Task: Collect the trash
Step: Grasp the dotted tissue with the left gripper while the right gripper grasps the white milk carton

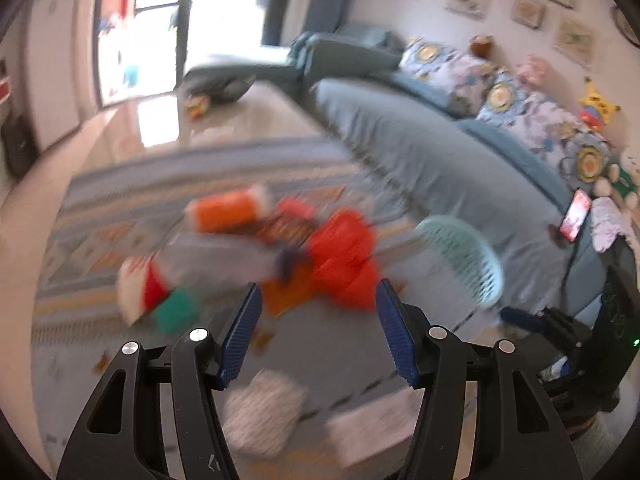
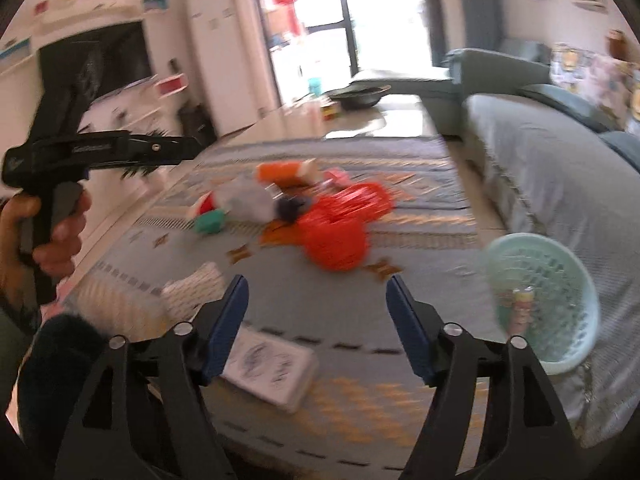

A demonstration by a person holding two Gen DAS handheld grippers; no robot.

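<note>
Both views are motion-blurred. A pile of trash lies on the patterned rug: a crumpled orange-red bag [image 1: 344, 258] [image 2: 340, 228], an orange-and-white pack [image 1: 228, 210] [image 2: 284, 172], a red, white and green item [image 1: 156, 296] [image 2: 208, 214] and a grey wrapper [image 2: 250, 200]. A mint mesh basket [image 1: 464, 258] [image 2: 540, 300] stands by the sofa with a small item inside. My left gripper [image 1: 318, 300] is open and empty above the rug, short of the pile. My right gripper [image 2: 316, 292] is open and empty. The left gripper's body, held by a hand, shows at the left of the right view.
A grey sofa [image 1: 440, 152] [image 2: 540, 152] with patterned cushions runs along the right. White crumpled paper [image 1: 264, 412] [image 2: 196, 288] and a flat white pack [image 2: 272, 364] lie near the grippers. A phone [image 1: 574, 216] lies on the sofa. Glass doors stand at the back.
</note>
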